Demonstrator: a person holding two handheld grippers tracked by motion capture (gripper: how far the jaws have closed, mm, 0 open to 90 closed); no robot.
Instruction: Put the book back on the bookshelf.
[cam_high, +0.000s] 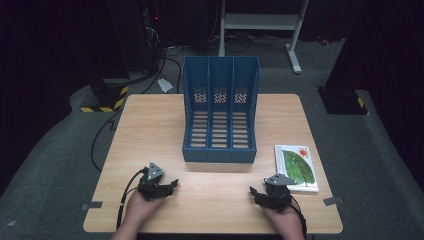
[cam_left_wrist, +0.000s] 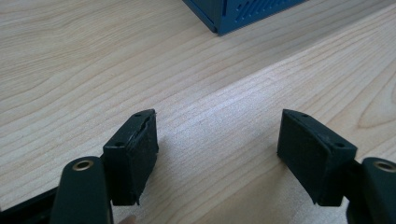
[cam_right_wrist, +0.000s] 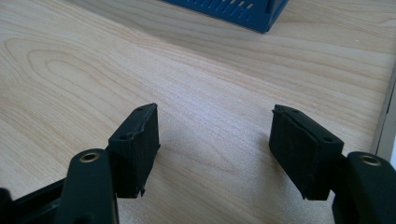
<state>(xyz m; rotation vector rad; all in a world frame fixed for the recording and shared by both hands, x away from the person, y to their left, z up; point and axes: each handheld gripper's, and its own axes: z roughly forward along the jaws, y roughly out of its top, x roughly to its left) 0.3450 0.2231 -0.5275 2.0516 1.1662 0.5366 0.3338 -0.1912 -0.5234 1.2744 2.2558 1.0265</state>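
A blue three-slot file rack (cam_high: 220, 112) stands at the middle back of the wooden table (cam_high: 150, 130). A book (cam_high: 296, 167) with a green leaf on its white cover lies flat at the right. My left gripper (cam_high: 172, 183) rests near the front left, held by a hand, open with nothing between its jaws (cam_left_wrist: 217, 149). My right gripper (cam_high: 253, 191) rests at the front right, just left of the book's near corner, also open and empty (cam_right_wrist: 215, 144). A corner of the file rack (cam_left_wrist: 243, 11) shows at the top of the left gripper view, and its front edge (cam_right_wrist: 229, 10) in the right gripper view.
Bare wood lies between the two grippers and the rack. Beyond the table are a grey floor, cables (cam_high: 165, 55), a white metal stand (cam_high: 262, 22) and yellow-black striped bases (cam_high: 105, 97). The book's pale edge (cam_right_wrist: 386, 116) shows at the right of the right gripper view.
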